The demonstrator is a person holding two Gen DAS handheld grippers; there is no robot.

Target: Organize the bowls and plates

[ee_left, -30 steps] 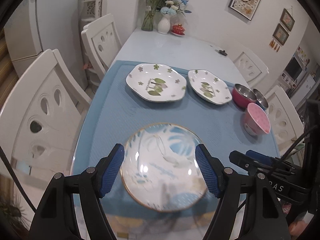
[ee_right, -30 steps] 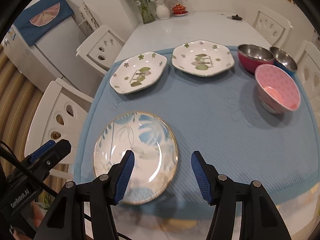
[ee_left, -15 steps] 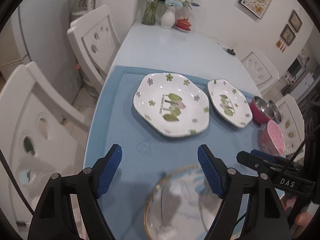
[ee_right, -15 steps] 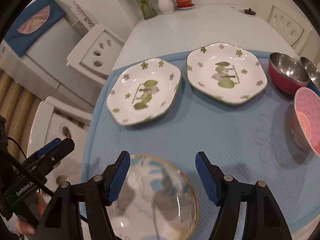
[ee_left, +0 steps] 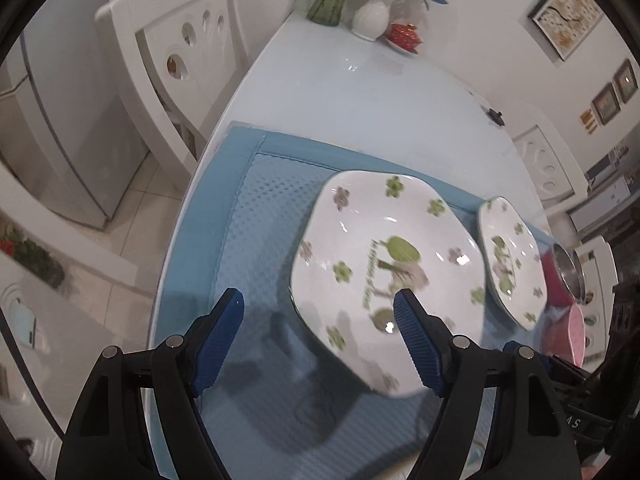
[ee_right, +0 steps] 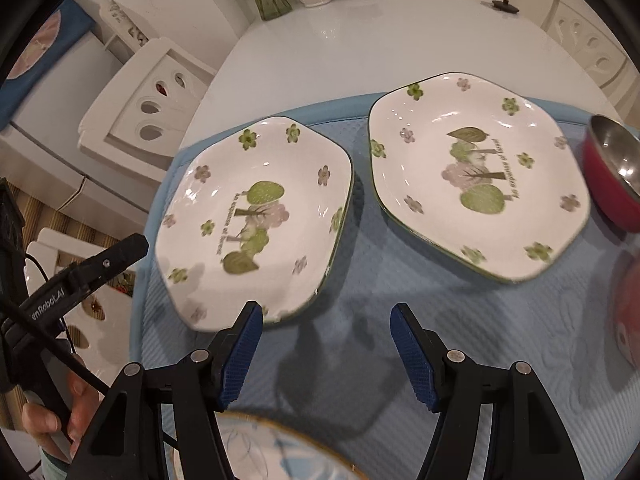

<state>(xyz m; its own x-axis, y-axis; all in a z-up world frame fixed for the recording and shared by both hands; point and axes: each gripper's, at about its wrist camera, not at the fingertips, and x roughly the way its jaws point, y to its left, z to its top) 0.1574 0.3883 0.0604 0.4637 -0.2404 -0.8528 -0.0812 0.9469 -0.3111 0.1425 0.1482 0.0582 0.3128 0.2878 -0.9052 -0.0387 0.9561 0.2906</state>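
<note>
Two white six-sided plates with green leaf prints lie side by side on a blue mat (ee_right: 360,280). The left plate (ee_right: 256,216) also shows in the left wrist view (ee_left: 384,264); the right plate (ee_right: 476,176) shows there too (ee_left: 512,264). My left gripper (ee_left: 318,312) is open and empty, low over the mat at the left plate's near-left edge. My right gripper (ee_right: 326,324) is open and empty, just short of the gap between the two plates. A round blue-patterned plate (ee_right: 272,452) lies under the right gripper.
A red steel-lined bowl (ee_right: 612,172) and a pink bowl (ee_right: 628,304) stand at the mat's right side. A white vase (ee_left: 372,16), a glass vase and a red lidded cup stand at the table's far end. White chairs (ee_left: 180,76) flank the table.
Both grippers have moved forward and lower, from over the round blue plate to the two leaf-print plates. The round plate has slid out of the left wrist view. Both stayed open.
</note>
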